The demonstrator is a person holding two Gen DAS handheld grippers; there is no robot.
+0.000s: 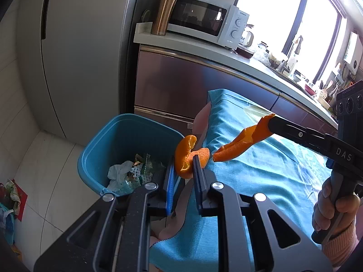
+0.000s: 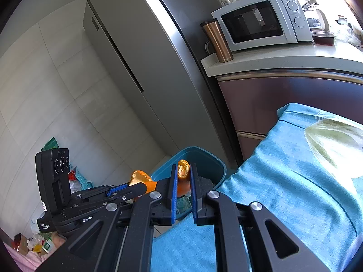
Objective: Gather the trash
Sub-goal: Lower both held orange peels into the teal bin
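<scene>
One blue bin (image 1: 127,149) sits beyond the fingertips, crumpled paper and wrappers inside. Two orange peels: the left gripper (image 1: 185,165) clamps a curled peel (image 1: 188,156) at its tips beside the bin's rim; the right gripper (image 2: 182,174) pinches a long, twisted peel strip (image 1: 240,142) over the blue cloth (image 1: 261,170).

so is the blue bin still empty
No, the blue bin already holds crumpled white paper and wrappers at its bottom, seen in the left wrist view.
</scene>
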